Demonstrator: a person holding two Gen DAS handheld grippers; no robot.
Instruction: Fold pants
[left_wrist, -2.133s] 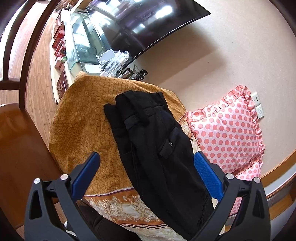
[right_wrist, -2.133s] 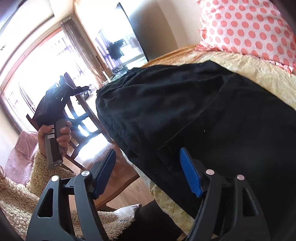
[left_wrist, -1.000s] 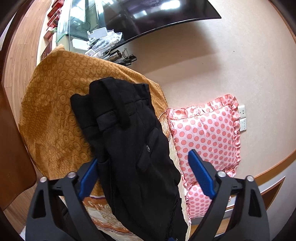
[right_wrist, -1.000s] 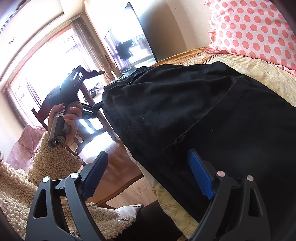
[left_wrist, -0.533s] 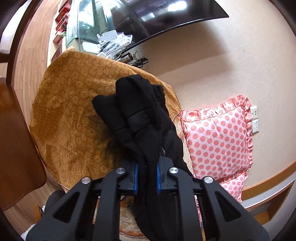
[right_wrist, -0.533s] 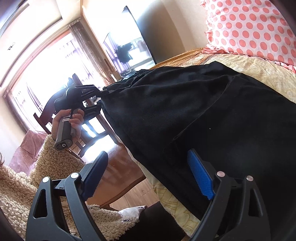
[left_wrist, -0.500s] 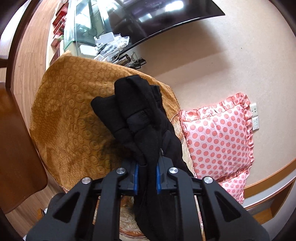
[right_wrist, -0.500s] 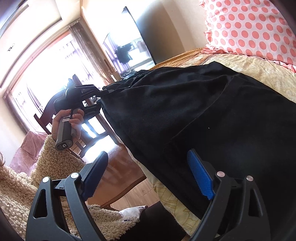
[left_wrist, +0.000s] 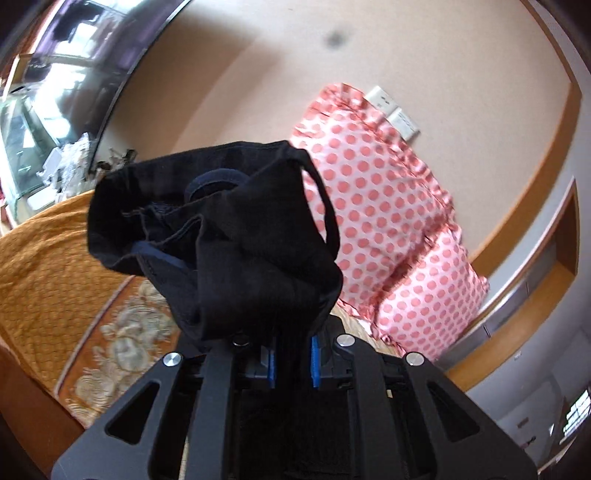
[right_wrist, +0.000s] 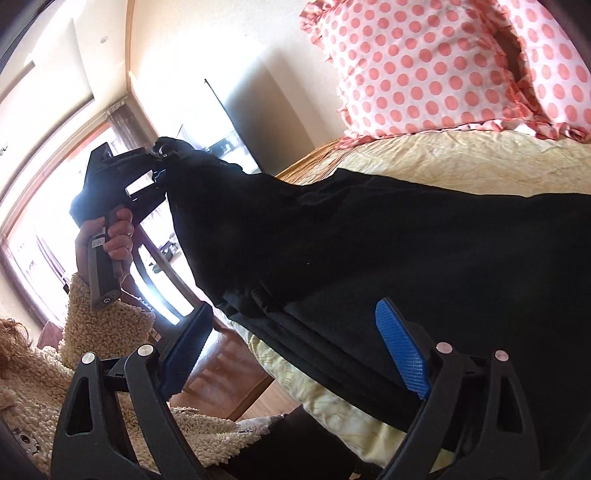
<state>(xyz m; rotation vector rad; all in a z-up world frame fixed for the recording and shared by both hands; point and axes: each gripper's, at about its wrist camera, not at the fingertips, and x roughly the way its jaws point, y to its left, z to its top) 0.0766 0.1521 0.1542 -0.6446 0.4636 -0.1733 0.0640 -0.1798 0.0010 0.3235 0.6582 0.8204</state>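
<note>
Pants (left_wrist: 236, 236) waistband now lifted off bedspread (left_wrist: 48, 266), left gripper (left_wrist: 291, 360) clamping it, right gripper (right_wrist: 295, 354) spread

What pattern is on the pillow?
Pink dots on white, with a pink frill; the pillow shows best in the right wrist view.

in the left wrist view the bunched black pants (left_wrist: 236, 236) fill the centre right in front of the left gripper (left_wrist: 291, 358), blocking the way straight ahead. open wall shows from 12 to 2 o'clock above them. the polka-dot pillow (left_wrist: 388, 206) stands at 3 o'clock, and the orange bedspread (left_wrist: 48, 266) lies bare at 9 o'clock. in the right wrist view the pants (right_wrist: 406, 251) fill the field from centre to 4 o'clock, reaching between the spread fingers of the right gripper (right_wrist: 295, 354). bare cream bedding (right_wrist: 461, 162) lies at 1 o'clock below the pillow (right_wrist: 443, 62).
</note>
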